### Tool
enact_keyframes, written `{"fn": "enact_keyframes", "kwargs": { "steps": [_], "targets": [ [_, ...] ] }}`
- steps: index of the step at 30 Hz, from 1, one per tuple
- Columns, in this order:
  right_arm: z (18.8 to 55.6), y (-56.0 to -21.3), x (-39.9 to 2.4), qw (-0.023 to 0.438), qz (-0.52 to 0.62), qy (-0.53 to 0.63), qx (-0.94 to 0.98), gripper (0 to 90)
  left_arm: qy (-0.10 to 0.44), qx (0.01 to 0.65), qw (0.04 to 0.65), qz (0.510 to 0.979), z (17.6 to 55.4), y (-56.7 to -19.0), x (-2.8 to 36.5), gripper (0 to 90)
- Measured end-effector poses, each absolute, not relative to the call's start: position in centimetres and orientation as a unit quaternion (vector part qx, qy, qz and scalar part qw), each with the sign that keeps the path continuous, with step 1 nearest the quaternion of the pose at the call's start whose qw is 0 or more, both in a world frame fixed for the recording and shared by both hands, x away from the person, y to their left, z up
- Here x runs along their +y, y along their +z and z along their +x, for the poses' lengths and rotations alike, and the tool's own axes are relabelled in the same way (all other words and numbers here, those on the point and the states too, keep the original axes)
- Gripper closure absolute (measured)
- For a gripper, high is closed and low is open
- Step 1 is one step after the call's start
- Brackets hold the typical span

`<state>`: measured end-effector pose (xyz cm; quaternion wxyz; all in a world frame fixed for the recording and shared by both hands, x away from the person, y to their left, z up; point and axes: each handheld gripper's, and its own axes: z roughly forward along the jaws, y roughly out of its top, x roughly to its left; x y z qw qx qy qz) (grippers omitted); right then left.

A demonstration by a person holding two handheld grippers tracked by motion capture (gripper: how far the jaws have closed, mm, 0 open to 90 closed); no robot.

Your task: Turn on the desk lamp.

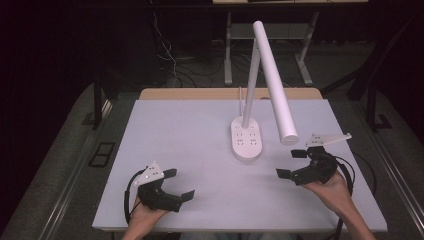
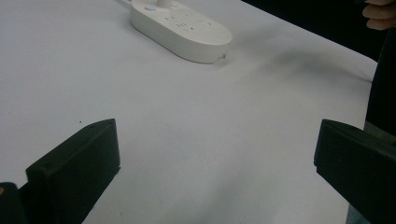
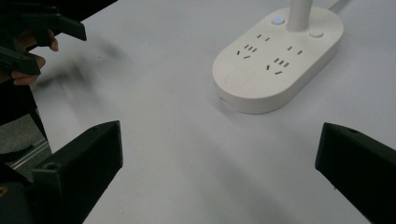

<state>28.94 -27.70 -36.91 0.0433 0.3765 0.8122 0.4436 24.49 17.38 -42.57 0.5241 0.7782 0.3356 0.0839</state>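
Currently both jaws spread wide, nothing gripped: left gripper (image 1: 175,185), right gripper (image 1: 291,163) staged flanking lamp base (image 1: 246,139) for approach.

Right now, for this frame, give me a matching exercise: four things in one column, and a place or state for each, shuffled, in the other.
Things:
1. left claw
2. right claw
3. lamp base
4. lamp head

Places or states:
A. white tube slanting down toward the table's right
B. open, near the table's front left
C. oval, with sockets, mid-table
D. open, just below the tube's lower end

Pairs: 1-B, 2-D, 3-C, 4-A
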Motion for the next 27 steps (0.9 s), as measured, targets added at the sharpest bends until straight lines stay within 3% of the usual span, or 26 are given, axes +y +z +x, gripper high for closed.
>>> {"fn": "enact_keyframes", "kwargs": {
  "steps": [27],
  "targets": [
    [34.1, -36.3, -26.7, 0.037, 0.383, 0.436, 0.814, 0.6, 0.088, 0.341, 0.528, 0.773, 24.5, -42.6, 17.5, 0.0]
  ]
}}
